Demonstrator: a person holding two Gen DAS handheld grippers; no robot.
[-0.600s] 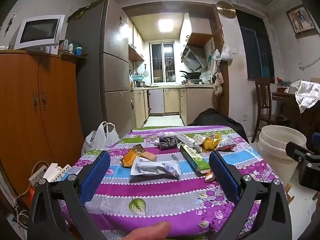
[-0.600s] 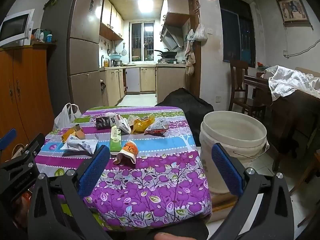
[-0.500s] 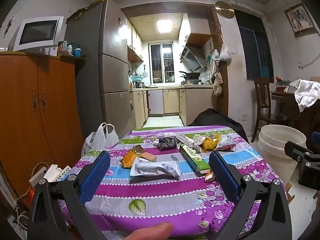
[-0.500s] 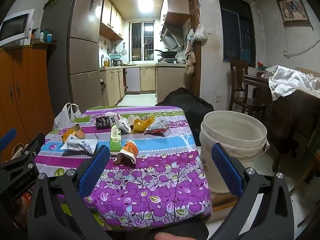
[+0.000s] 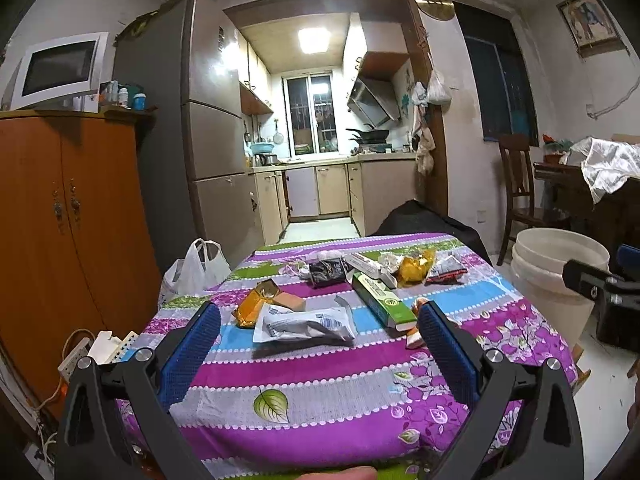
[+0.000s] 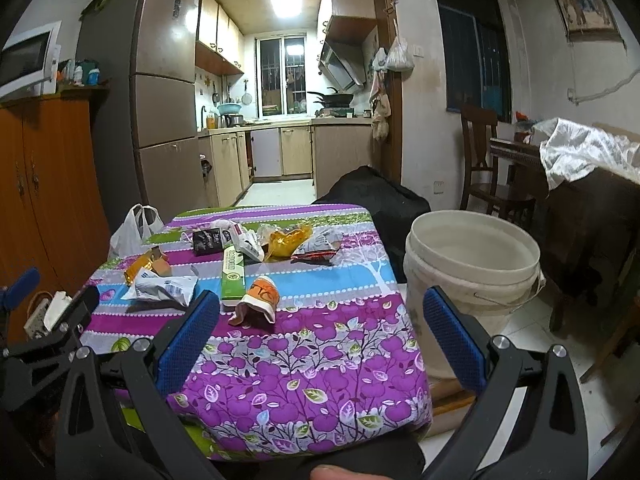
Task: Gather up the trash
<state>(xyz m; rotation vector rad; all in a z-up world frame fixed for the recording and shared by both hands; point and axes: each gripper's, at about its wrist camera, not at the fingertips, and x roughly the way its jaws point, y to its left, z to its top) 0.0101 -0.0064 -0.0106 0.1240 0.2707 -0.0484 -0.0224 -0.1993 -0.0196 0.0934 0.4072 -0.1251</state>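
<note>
The table point(image 5: 320, 380) with its purple, blue and green striped cloth is filling the lower middle of both views, and next to nothing is changing on it: compared with half a second ago the litter is lying exactly where it was, and both grippers are holding almost the same hover at the near edge, so collecting is not yet starting. The white bucket point(image 6: 472, 264) is standing on the floor at the right of the right wrist view, just beside the table's right edge, a likely place for the trash.

The left gripper point(image 5: 320, 344) is gaping wide with nothing between its blue pads; the white crumpled wrapper point(image 5: 304, 322) is sitting just beyond and between them, at centre frame. The green carton point(image 5: 382, 300) is lying up and right of it, near the right pad.

The right gripper point(image 6: 320, 332) is likewise spread and empty; the orange-and-white cup point(image 6: 260, 300) is lying tipped over just above its left pad, left of centre
</note>
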